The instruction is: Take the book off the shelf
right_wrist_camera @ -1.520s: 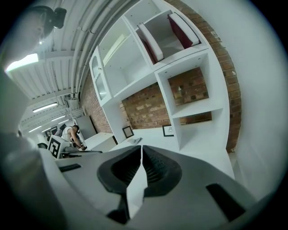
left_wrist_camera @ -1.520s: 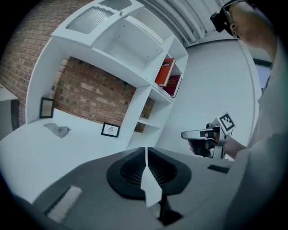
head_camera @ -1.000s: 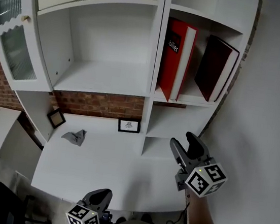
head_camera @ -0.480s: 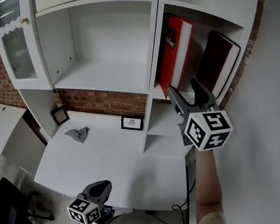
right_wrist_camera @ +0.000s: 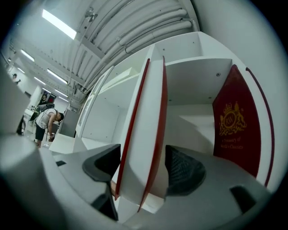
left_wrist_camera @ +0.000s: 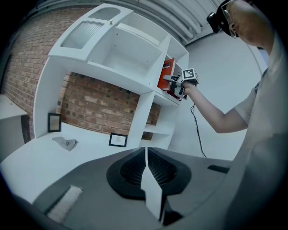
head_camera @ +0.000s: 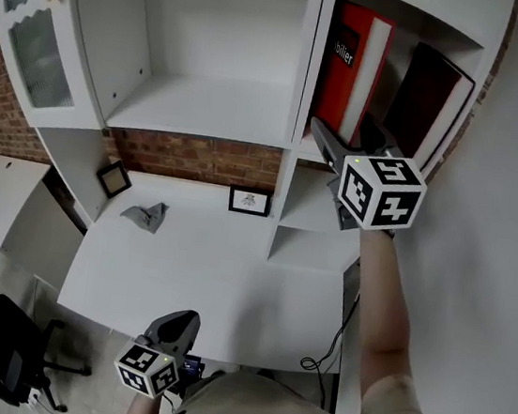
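A red book [head_camera: 352, 72] stands upright on the right-hand shelf [head_camera: 316, 147], against the divider. A dark red book [head_camera: 430, 96] leans to its right. My right gripper [head_camera: 344, 135] is held level at the shelf's front. Its jaws have just been opening and stand wide. In the right gripper view the red book's [right_wrist_camera: 144, 134] page edge sits between the pads, with a gap to the right pad [right_wrist_camera: 182, 170]. My left gripper [head_camera: 182, 326] hangs low at the desk's near edge, shut and empty [left_wrist_camera: 146, 164].
The white desk [head_camera: 203, 270] carries a crumpled grey cloth [head_camera: 144, 215] and two small picture frames [head_camera: 248, 200]. A glass cabinet door [head_camera: 30, 39] stands open at the left. A plain wall runs close on the right. A cable [head_camera: 331, 343] hangs off the desk.
My right gripper has risen from above the desk to the book shelf and now has the red book between its jaws. The left gripper has stayed low.
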`<state>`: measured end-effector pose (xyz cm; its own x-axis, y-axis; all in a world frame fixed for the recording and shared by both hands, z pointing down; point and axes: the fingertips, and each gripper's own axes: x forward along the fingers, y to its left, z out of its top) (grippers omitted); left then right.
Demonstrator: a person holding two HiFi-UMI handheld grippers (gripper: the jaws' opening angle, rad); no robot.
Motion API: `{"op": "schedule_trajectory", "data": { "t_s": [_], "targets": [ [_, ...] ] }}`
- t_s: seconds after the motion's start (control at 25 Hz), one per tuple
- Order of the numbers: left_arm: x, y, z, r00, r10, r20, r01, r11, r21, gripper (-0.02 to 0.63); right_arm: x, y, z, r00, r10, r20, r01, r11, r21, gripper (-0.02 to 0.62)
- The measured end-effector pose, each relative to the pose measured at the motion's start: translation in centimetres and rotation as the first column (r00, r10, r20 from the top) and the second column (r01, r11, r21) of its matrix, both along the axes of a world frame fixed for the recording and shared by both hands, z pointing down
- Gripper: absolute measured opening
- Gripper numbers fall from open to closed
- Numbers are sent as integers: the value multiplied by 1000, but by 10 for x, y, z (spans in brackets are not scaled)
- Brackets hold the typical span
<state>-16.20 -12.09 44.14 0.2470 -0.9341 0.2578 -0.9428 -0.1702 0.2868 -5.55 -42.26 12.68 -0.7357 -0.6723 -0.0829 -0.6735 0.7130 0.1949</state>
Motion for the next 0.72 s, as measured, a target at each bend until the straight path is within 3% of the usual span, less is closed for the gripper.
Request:
{"op": "schedule_trajectory", "data": {
  "t_s": [0.08, 0.12, 0.32, 0.72],
  "targets": [
    [-1, 0, 1, 1000, -11, -19, 11, 1000, 3, 15, 1, -3, 3, 1000, 8, -8, -8, 1000, -1, 277],
    [-1, -1, 1, 1000, -11, -24, 11, 1000, 6, 15, 2, -4, 2, 1000, 8, -4, -8, 1000, -8, 229],
    [-8, 0, 2, 1000, -4, -23, 4, 1000, 9, 15, 16, -2, 1, 997, 19, 76, -15, 999, -48, 187],
    [-2, 3, 3, 999, 17, -48, -17, 1000, 11, 15, 44, 44, -2, 987, -41, 157, 50, 997, -55, 163]
  ]
}}
